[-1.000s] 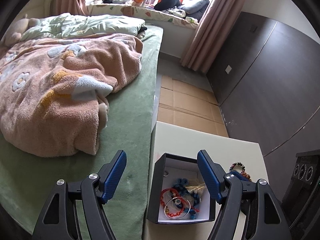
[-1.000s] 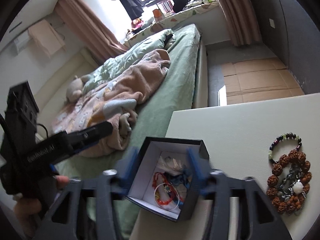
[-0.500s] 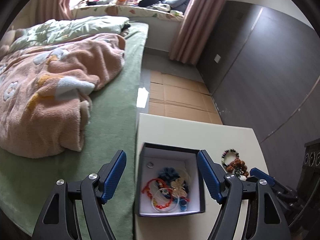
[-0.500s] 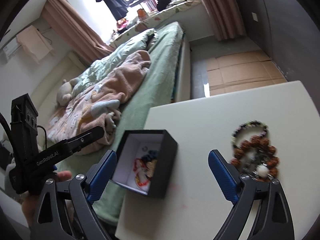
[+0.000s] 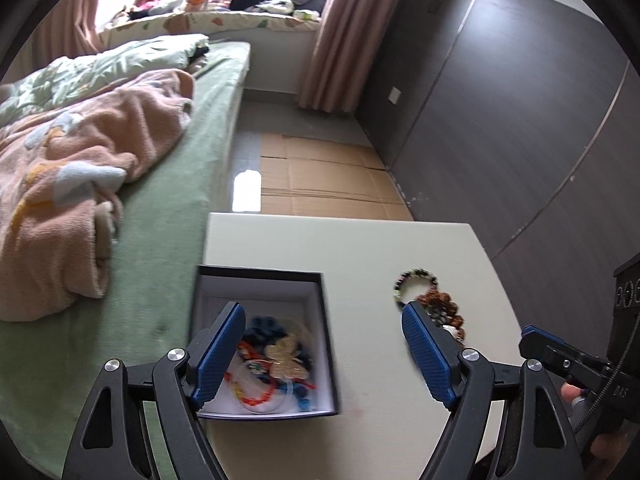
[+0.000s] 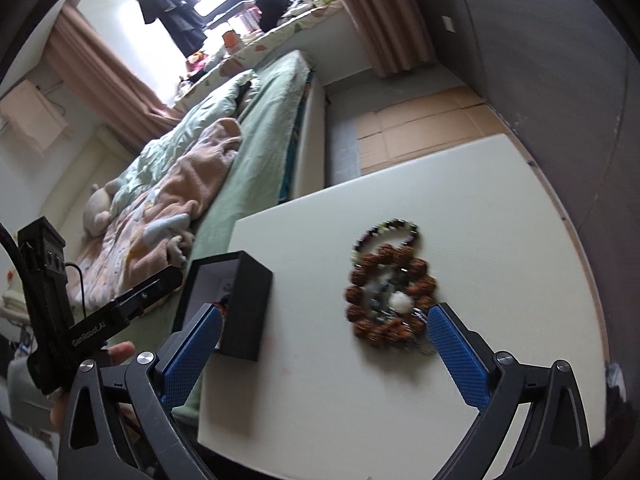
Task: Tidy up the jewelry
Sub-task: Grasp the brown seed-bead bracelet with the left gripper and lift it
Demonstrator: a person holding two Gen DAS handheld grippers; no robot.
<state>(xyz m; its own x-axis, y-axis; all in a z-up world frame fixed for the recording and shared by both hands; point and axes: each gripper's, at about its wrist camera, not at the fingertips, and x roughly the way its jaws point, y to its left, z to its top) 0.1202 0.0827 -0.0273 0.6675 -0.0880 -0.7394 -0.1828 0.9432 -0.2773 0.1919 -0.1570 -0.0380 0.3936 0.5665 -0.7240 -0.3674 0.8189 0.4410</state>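
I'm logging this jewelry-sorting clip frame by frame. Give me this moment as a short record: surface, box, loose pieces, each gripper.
surface: white table beside a bed
box: black box, open, white inside, holding a tangle of red, blue and gold pieces
loose pieces: brown bead bracelet and thin dark bead bracelet, touching, on the table right of the box
left gripper: empty, jaws opening, over the box
right gripper: empty, jaws opening, near the brown bracelet

A matt black box [image 6: 244, 304] sits on the smooth pale table [image 6: 400, 380] (bed blanket [image 5: 60, 184] fleecy).
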